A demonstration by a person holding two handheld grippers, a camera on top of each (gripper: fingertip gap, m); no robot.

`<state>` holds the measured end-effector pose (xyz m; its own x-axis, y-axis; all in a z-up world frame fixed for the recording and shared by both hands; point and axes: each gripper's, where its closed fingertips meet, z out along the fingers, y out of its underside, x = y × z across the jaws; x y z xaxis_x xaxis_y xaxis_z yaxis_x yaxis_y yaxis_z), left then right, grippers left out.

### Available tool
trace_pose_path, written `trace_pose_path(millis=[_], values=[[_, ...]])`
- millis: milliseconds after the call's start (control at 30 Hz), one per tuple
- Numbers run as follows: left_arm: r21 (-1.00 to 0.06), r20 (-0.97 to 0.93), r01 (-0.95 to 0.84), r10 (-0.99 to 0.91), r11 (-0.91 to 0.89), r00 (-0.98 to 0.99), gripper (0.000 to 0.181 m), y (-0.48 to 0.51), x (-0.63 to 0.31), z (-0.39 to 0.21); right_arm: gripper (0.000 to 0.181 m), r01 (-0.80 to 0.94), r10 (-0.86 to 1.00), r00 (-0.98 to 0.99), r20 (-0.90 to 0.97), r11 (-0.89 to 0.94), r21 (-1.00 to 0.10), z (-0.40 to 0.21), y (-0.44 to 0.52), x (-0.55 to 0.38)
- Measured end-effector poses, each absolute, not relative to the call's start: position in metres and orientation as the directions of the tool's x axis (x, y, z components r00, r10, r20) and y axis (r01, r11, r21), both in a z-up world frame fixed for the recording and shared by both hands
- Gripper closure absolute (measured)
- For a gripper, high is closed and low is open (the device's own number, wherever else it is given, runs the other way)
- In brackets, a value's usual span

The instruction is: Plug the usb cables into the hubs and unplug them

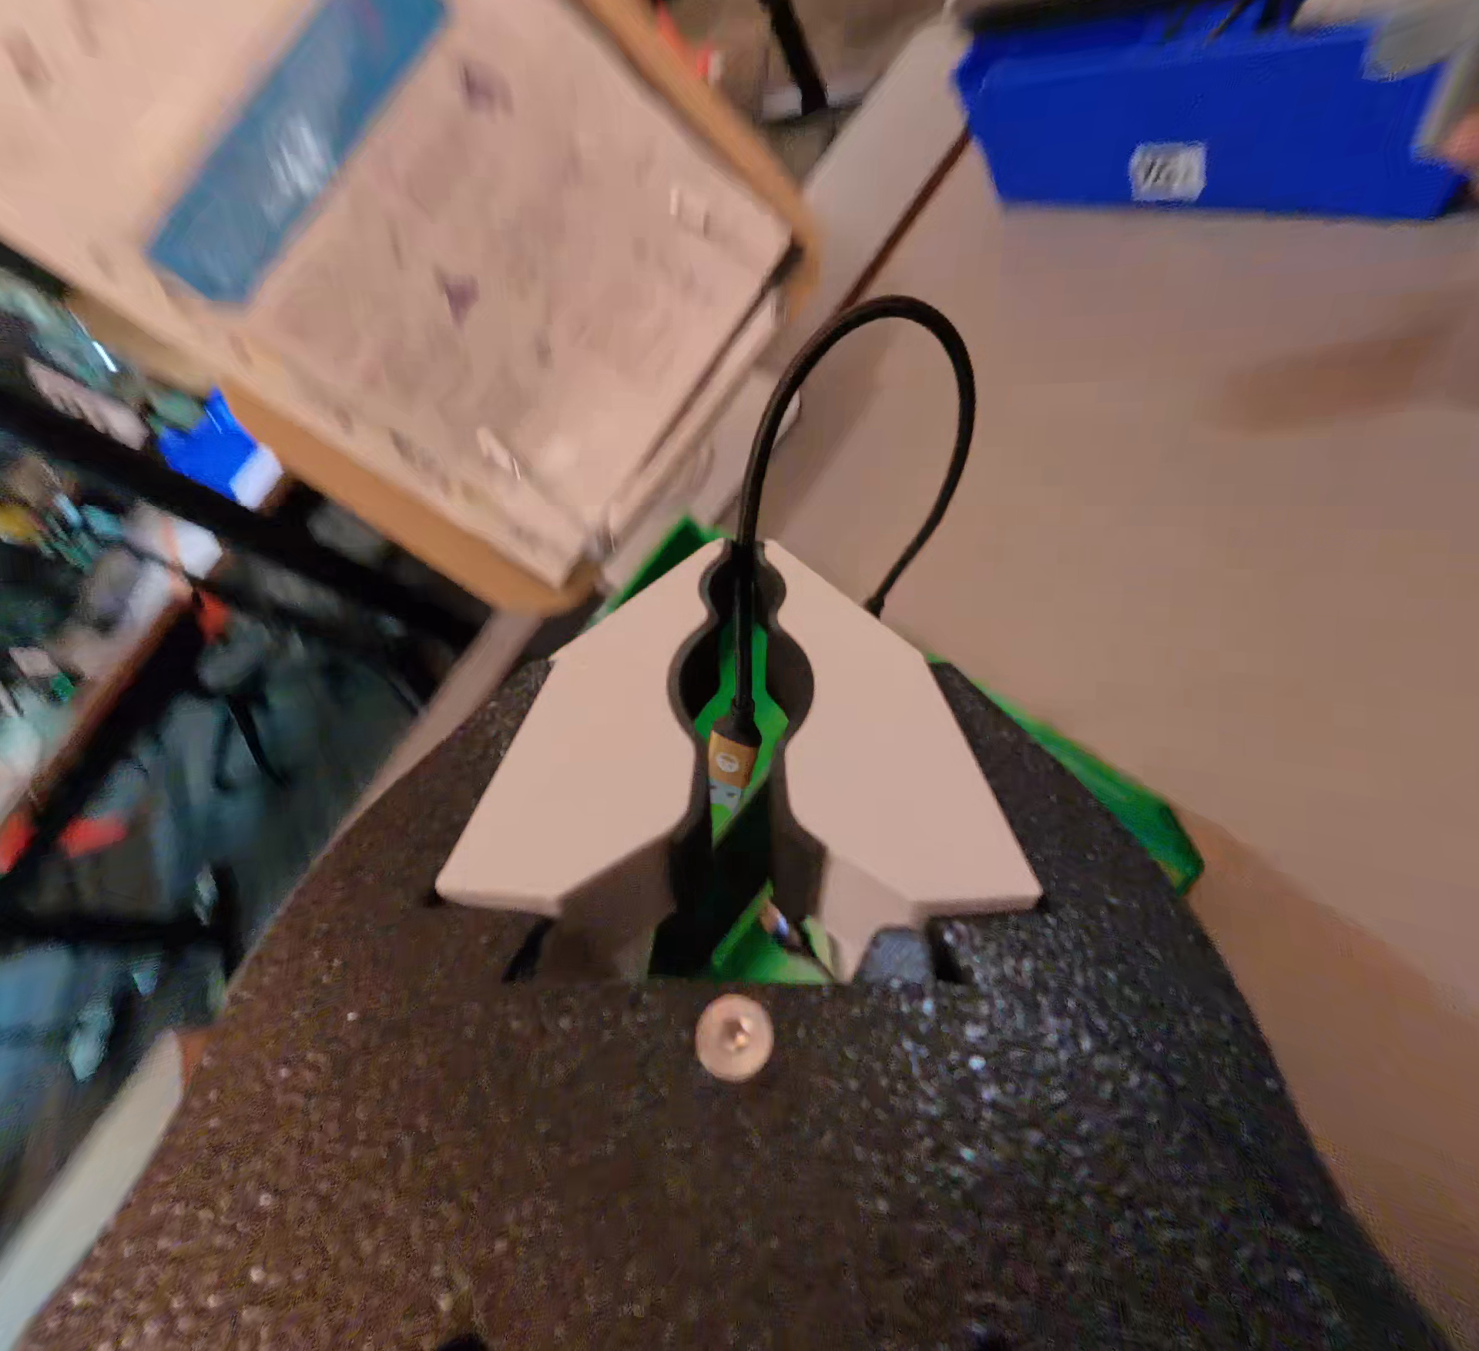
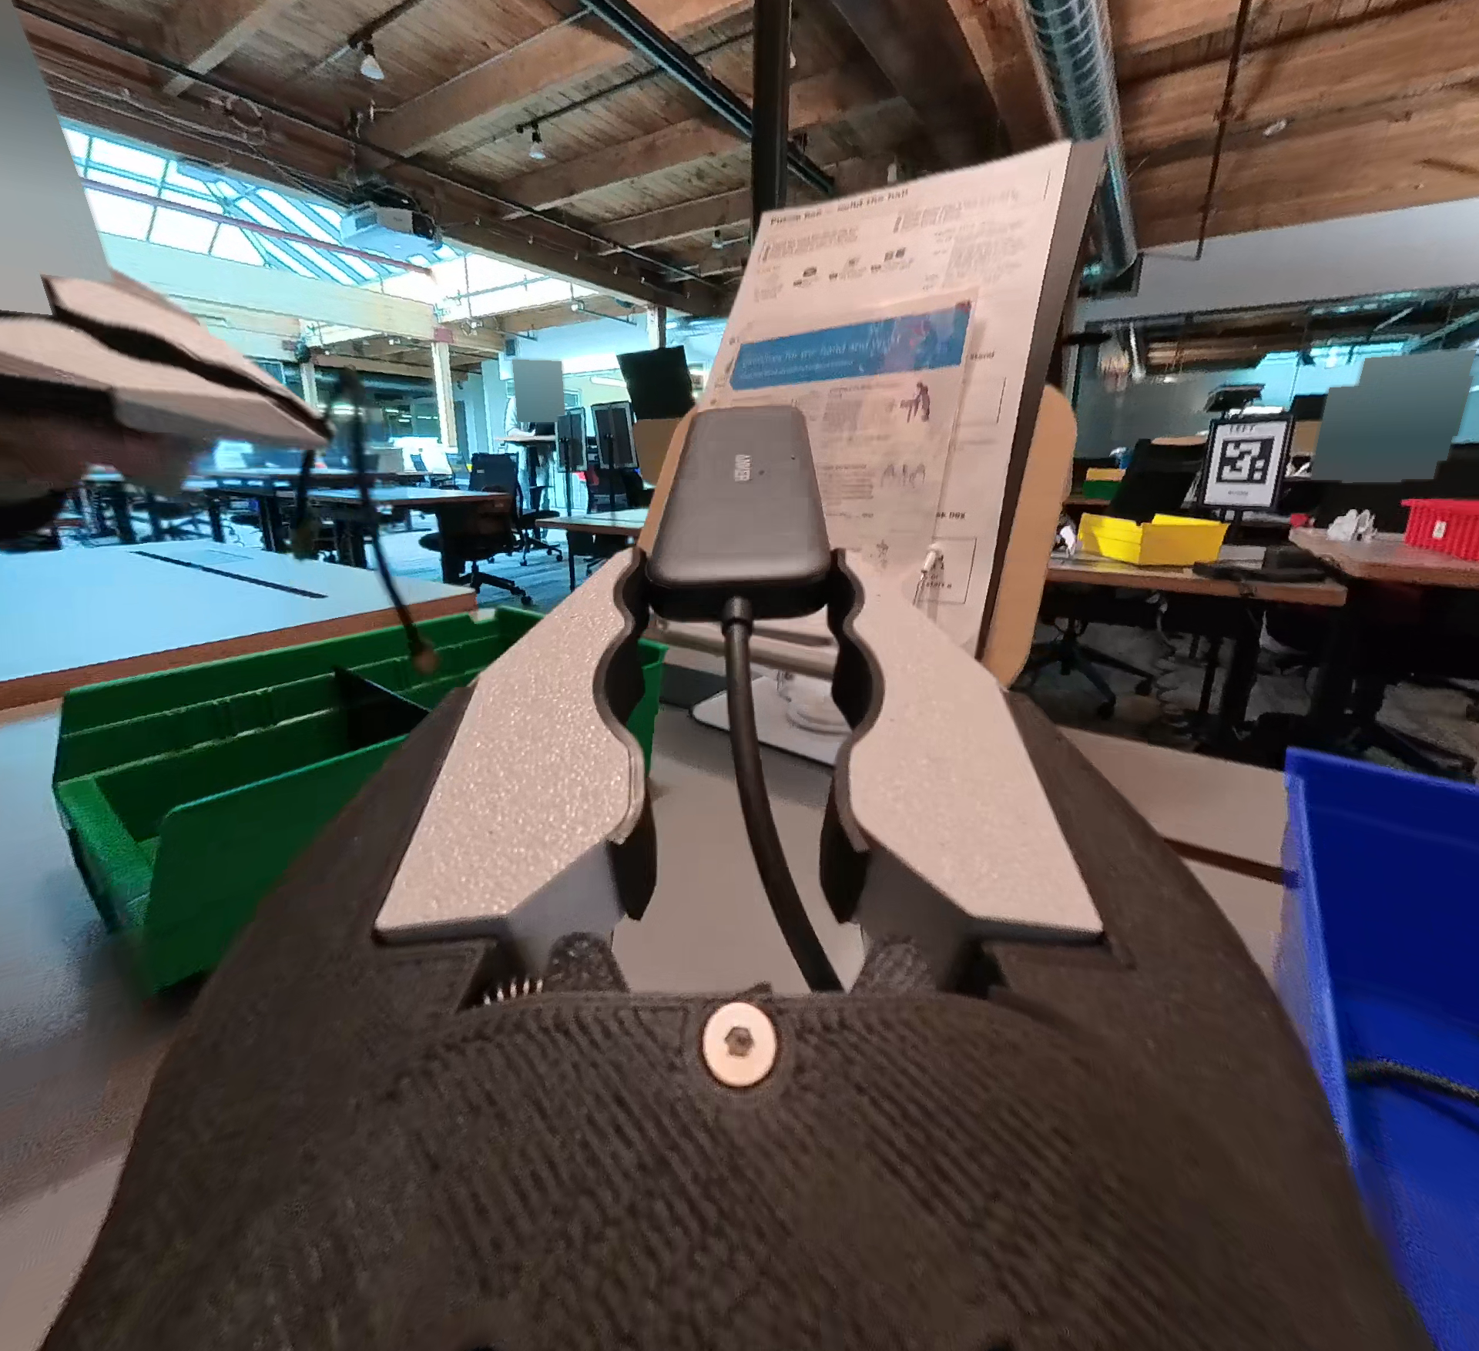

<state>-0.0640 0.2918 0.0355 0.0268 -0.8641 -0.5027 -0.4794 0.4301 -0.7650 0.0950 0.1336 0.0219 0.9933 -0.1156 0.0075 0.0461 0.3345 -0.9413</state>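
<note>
The work surface is a pale table (image 2: 200, 584) carrying a green bin (image 2: 240, 744) on the left side of the right wrist view and a blue bin (image 2: 1376, 992) at its right edge; an instruction board (image 2: 864, 384) stands propped behind.

The right gripper (image 2: 740, 576) is clamped on the near end of a dark USB hub (image 2: 740, 488), which stands out beyond the fingertips with its long axis in line with the fingers, pointing up and away. The hub's own lead (image 2: 760, 792) runs back between the jaws toward the camera. Its ports are not visible from here.

The left gripper (image 1: 740, 560) is clenched on a black USB cable (image 1: 872, 384). In its own view the gold-collared plug (image 1: 730, 756) lies back inside the jaw gap, toward the camera, while the cord arcs forward over the tips and drops to the right. In the right wrist view this gripper hangs above the green bin, well apart from the hub and to its left, the cable dangling with its far end near the bin's rim.

Judged from this, the plug must travel rightward to the hub and turn to match the hub's axis. Open air lies between them; the bin wall and the board are the nearest edges.
</note>
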Motion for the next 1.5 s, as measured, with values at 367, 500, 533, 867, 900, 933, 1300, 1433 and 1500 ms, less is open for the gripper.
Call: trace_pose_path(millis=[367, 500, 533, 867, 900, 933, 1300, 1433, 1500], values=[[-0.416, -0.664, -0.074, -0.359, 0.906, -0.656, 0.181, 0.129, 0.014, -0.054, 0.136, 0.026, -0.139, 0.99, -0.027, 0.366, -0.93, 0.032, 0.116, 0.114], [-0.401, -0.542, -0.08, -0.306, 0.913, -0.783, 0.18, 0.109, 0.029, -0.112, 0.136, 0.016, -0.132, 0.991, -0.035, 0.368, -0.93, 0.03, 0.117, 0.116], [-0.364, -0.514, -0.113, -0.301, 0.924, -0.803, 0.18, 0.11, 0.03, -0.127, 0.137, 0.011, -0.13, 0.991, -0.04, 0.367, -0.93, 0.028, 0.117, 0.116], [-0.202, -0.425, -0.417, -0.463, 0.886, -0.778, 0.154, 0.138, 0.04, -0.18, 0.137, -0.009, -0.121, 0.991, -0.055, 0.354, -0.935, 0.018, 0.121, 0.121], [-0.23, -0.425, -0.464, -0.517, 0.855, -0.743, 0.147, 0.141, 0.039, -0.172, 0.136, -0.014, -0.115, 0.992, -0.059, 0.355, -0.935, 0.018, 0.121, 0.121], [-0.279, -0.414, -0.512, -0.583, 0.812, -0.699, 0.142, 0.141, 0.037, -0.161, 0.137, -0.021, -0.111, 0.992, -0.065, 0.36, -0.933, 0.018, 0.121, 0.121], [-0.591, 0.019, -0.79, -0.976, 0.164, -0.217, 0.146, 0.067, 0.015, -0.194, 0.137, -0.068, -0.095, 0.989, -0.112, 0.376, -0.924, 0.017, 0.118, 0.128], [-0.609, -0.048, -0.736, -0.939, 0.297, -0.34, 0.177, 0.051, 0.019, -0.194, 0.137, -0.071, -0.089, 0.99, -0.113, 0.378, -0.923, 0.017, 0.116, 0.129], [-0.594, -0.07, -0.666, -0.854, 0.451, -0.516, 0.178, 0.038, 0.006, -0.194, 0.137, -0.08, -0.086, 0.989, -0.121, 0.384, -0.92, 0.017, 0.114, 0.13]])
